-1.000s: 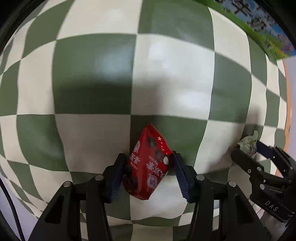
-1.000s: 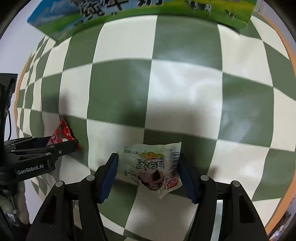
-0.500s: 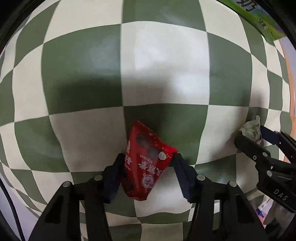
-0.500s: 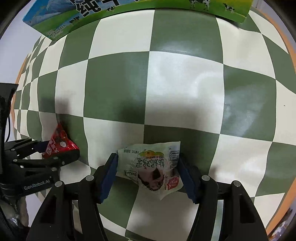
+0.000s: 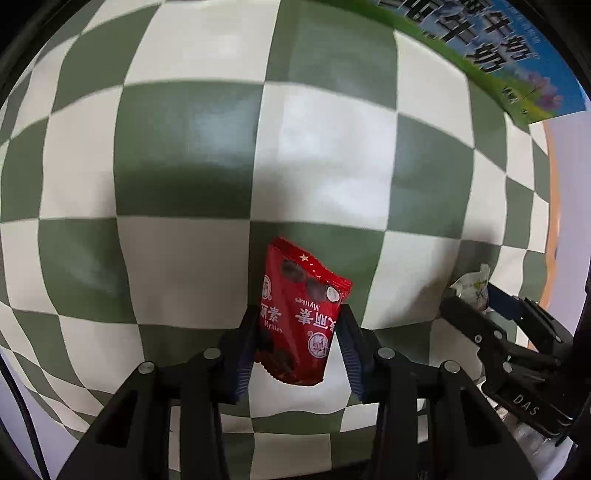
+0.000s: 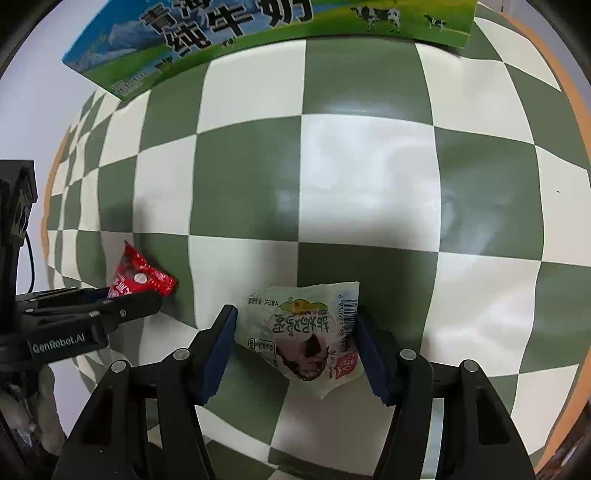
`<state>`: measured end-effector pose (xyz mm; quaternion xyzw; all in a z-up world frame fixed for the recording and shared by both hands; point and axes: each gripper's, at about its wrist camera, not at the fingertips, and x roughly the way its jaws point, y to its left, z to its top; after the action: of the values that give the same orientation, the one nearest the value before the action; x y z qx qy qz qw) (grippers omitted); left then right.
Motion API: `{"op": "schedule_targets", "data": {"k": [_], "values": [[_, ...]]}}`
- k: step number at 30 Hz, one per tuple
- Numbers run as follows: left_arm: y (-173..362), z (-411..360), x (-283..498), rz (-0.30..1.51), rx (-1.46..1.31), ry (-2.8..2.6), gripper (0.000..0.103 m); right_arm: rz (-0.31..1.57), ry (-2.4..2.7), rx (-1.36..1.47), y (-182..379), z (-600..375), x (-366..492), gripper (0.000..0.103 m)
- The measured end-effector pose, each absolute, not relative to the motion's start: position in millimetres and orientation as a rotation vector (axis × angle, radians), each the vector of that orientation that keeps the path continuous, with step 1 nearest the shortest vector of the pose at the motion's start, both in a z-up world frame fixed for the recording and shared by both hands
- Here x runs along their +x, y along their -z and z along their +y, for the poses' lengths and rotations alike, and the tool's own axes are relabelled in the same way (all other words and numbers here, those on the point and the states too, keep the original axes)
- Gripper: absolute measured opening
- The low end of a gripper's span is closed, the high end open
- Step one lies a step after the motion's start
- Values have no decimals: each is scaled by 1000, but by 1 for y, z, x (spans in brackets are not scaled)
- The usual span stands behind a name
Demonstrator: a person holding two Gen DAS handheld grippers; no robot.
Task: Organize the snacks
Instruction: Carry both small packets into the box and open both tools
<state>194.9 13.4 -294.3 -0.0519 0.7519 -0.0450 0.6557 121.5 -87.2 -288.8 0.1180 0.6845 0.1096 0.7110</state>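
The worktop (image 6: 369,192) fills both views, covered w/ a green-and-white checked cloth; its orange edge shows at the sides. Along the far edge lies a milk carton box (image 6: 258,33), blue and green w/ cows printed on it, seen again top right in the left wrist view. It looks like the likely drop-off spot for the snacks, tho that is a guess; no opening is visible.

Next in size, the two tools. The left hand-held gripper (image 5: 297,334) is clamped on a red snack packet (image 5: 299,314), fingers pressing both side edges approx. at mid-height, so the packet stands upright btw. them w/ its top sticking out past the tips. Side-edge grip prob. keeps the soft contents from being crushed. The packet seems lifted clear of the cloth, but contact at its lower corner can't be ruled out.

The right hand-held gripper (image 6: 295,334) is closed on a pale green-white snack packet (image 6: 306,332), held flat-on, barcode edge toward the right finger, one lower corner drooping below the grip. The pouch bulges a bit btw. the pads, so it is soft and could slip if swung fast.

Both tools sit side by side, each visible at the other's frame edge, near but apart. Judging by this, both pick-ups are done and carrying toward the box is what's left
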Motion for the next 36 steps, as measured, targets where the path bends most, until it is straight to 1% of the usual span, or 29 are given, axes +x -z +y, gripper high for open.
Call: {"op": "schedule_targets", "data": {"k": [1, 2, 4, 6, 9, 10, 11, 13, 14, 17, 18, 20, 21, 23, 26, 28, 30, 32, 35, 36], "values": [[294, 13, 198, 1701, -100, 118, 39, 1517, -247, 265, 285, -88, 123, 65], [295, 10, 201, 1702, -83, 136, 41, 1516, -248, 266, 282, -88, 124, 65], [311, 7, 201, 1752, -68, 163, 49, 1515, -245, 268, 280, -90, 128, 65], [325, 7, 201, 1784, -75, 160, 49, 1525, -239, 268, 286, -93, 131, 65], [326, 14, 202, 1779, -79, 149, 49, 1537, -230, 280, 290, -97, 130, 65], [326, 17, 202, 1772, -88, 140, 48, 1538, -228, 280, 292, -98, 129, 65], [325, 18, 204, 1761, -88, 130, 40, 1537, -228, 279, 292, -99, 129, 65], [321, 7, 193, 1733, -67, 119, 34, 1535, -229, 278, 292, -100, 129, 65], [320, 7, 191, 1725, -61, 115, 33, 1533, -229, 277, 291, -100, 130, 65], [319, 7, 181, 1713, -70, 141, 33, 1531, -232, 279, 289, -100, 130, 65], [320, 4, 169, 1714, -118, 151, 35, 1531, -232, 280, 290, -100, 130, 65], [331, 16, 184, 1734, -287, 172, 57, 1533, -231, 283, 291, -96, 129, 65], [336, 24, 184, 1746, -371, 174, 59, 1533, -231, 285, 291, -96, 129, 65], [344, 36, 185, 1757, -460, 162, 60, 1537, -220, 296, 294, -97, 128, 65], [352, 46, 186, 1774, -510, 141, 60, 1540, -220, 307, 294, -100, 129, 65], [357, 59, 200, 1774, -537, 111, 60, 1543, -221, 309, 295, -102, 131, 65], [363, 65, 196, 1763, -571, 60, 56, 1543, -221, 308, 295, -102, 131, 65], [360, 65, 194, 1752, -504, 23, 43, 1544, -223, 301, 295, -103, 131, 65], [347, 61, 197, 1733, -392, 33, 38, 1543, -226, 297, 293, -103, 131, 65], [345, 58, 195, 1724, -364, 36, 38, 1541, -227, 295, 292, -102, 130, 65]]}}
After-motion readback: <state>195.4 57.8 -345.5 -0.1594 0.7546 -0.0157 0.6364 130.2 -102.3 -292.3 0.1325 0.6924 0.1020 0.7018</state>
